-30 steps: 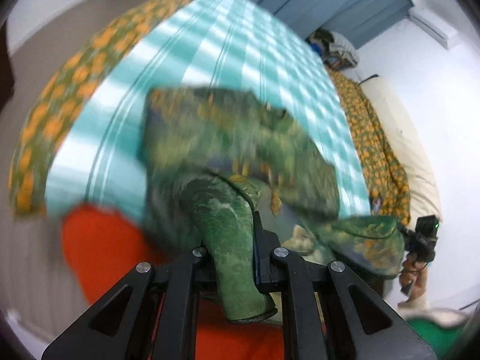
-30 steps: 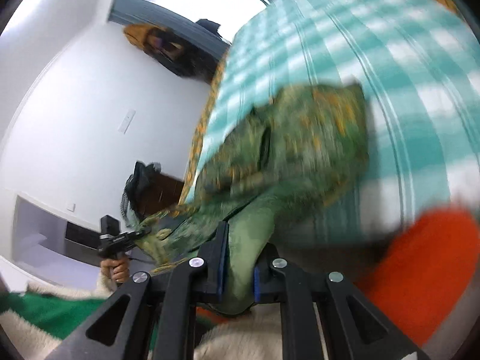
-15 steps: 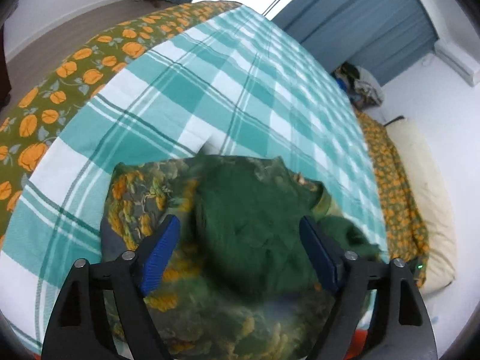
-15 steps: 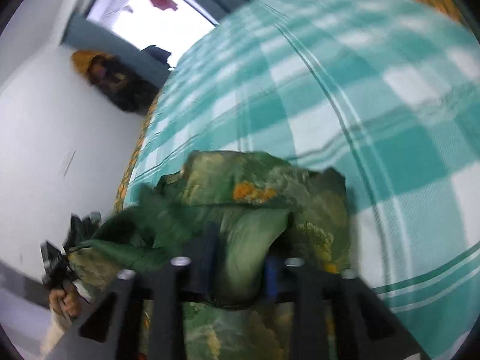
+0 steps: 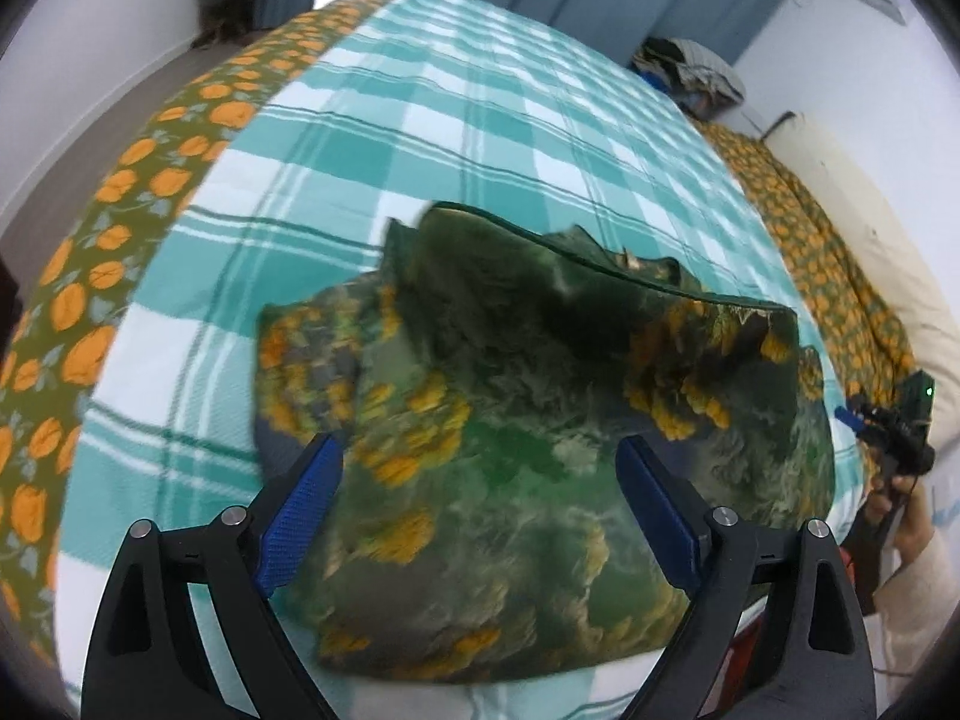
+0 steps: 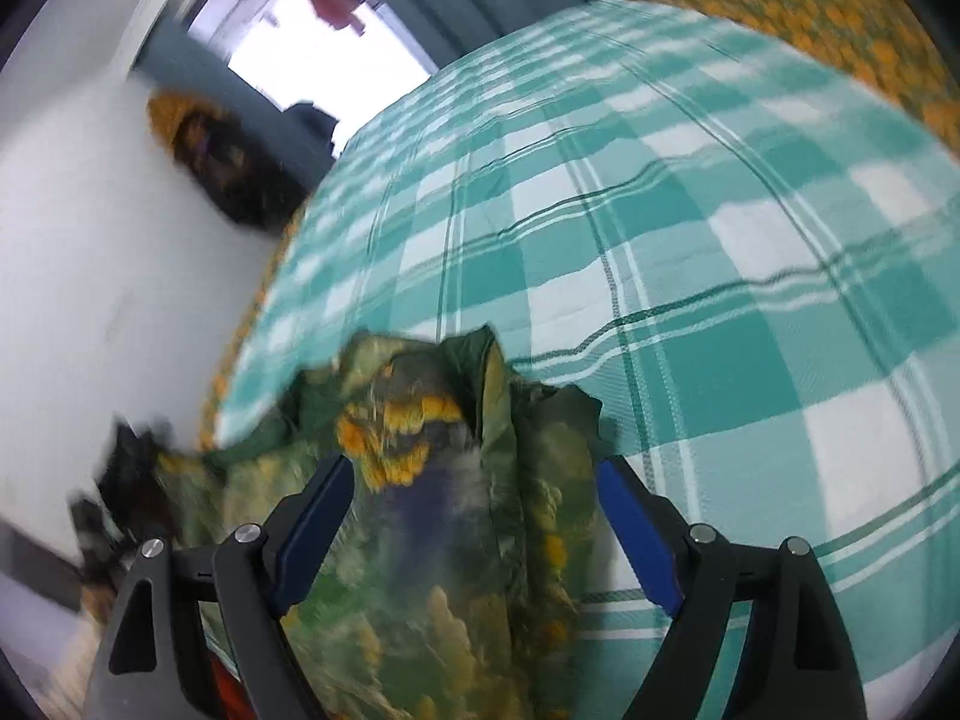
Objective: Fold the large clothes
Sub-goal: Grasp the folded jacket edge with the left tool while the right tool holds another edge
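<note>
Bed (image 5: 420, 138) under teal checked cover fills both views. Green flowered garment (image 5: 540, 432) lies bunched on cover near edge. Left gripper (image 5: 480, 492) and right gripper (image 6: 471, 510) both opening wide, garment between jaws, pads clear of cloth.

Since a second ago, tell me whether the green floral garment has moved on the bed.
Yes. The green floral garment was pinched up in both grippers; now it lies dropped on the teal checked bedspread, while the left gripper and right gripper are opening, pads clear of it.
</note>
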### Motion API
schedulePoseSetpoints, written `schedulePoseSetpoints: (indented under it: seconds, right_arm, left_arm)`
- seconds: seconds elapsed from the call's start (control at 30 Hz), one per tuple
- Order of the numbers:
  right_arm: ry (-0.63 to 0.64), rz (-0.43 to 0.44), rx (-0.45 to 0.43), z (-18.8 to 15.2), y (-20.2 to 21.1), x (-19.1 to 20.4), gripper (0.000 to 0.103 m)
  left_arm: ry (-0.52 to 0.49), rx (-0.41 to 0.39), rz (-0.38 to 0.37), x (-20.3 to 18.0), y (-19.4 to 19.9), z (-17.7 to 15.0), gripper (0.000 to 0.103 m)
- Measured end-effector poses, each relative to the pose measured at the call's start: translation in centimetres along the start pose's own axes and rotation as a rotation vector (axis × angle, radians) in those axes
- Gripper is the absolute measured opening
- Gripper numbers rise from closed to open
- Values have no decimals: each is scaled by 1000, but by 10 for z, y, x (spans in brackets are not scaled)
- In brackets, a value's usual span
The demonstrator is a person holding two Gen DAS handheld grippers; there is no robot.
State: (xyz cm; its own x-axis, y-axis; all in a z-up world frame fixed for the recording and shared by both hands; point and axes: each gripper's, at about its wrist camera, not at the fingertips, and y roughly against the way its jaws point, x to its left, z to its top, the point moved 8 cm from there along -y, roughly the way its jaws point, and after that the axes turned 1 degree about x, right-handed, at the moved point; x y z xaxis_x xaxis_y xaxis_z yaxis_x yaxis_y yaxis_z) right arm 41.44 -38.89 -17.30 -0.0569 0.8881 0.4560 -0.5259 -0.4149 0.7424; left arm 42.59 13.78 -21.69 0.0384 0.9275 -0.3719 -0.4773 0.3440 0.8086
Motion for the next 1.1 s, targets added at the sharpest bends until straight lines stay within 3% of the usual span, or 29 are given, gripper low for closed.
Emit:
schedulePoseSetpoints:
  seconds: [0.07, 0.17, 0.2, 0.23, 0.27, 0.3, 0.33, 0.37, 0.4, 0.57, 0.67, 0.73, 0.8, 0.87, 0.93, 1.1]
  right_arm:
    - [77, -46, 53, -5, -17, 15, 85]
    - [130, -181, 120, -13, -42, 21, 85]
    - [116, -230, 127, -13, -52, 19, 85]
    - [103, -243, 127, -13, -56, 18, 85]
    - [83, -227, 116, -12, -62, 21, 84]
    - [75, -213, 102, -10, -65, 27, 80]
    - [85, -232, 91, -9, -64, 30, 56]
    - [125, -285, 62, -5, -59, 38, 21]
    - [142, -292, 47, -2, -57, 43, 17]
    - [261, -278, -135, 45, -12, 88, 13]
    - [258, -264, -239, 79, 1, 92, 13]
    - [243, -287, -237, 87, -13, 80, 13]
    - [230, -351, -162, 80, -51, 57, 13]
    - [176, -394, -27, 52, -101, 22, 13]
    - [139, -389, 37, 29, -129, 1, 13]
    - [125, -371, -35, 19, -142, -11, 16]
  left_arm:
    - [4, 10, 14, -3, -16, 5, 93]
    - [21, -1, 80, -1, -36, 15, 92]
    - [26, -5, 97, 1, -40, 17, 83]
    - [36, -2, 122, 4, -46, 17, 60]
    - [45, 12, 153, 9, -51, 16, 43]
    - [55, 28, 199, 16, -55, 13, 12]
    - [67, 29, 198, 18, -56, 11, 11]
    - [86, 14, 189, 21, -53, 10, 10]
    - [97, 3, 183, 23, -48, 11, 8]
    - [162, -134, 187, 37, 0, 44, 7]
    - [167, -201, 206, 40, 12, 59, 7]
    - [138, -188, 264, 44, -8, 55, 7]
    - [138, -138, 297, 54, -36, 41, 7]
    - [169, -94, 297, 65, -65, 20, 9]
    - [173, -112, 282, 69, -78, 11, 12]
    - [198, -166, 252, 77, -84, 4, 17]
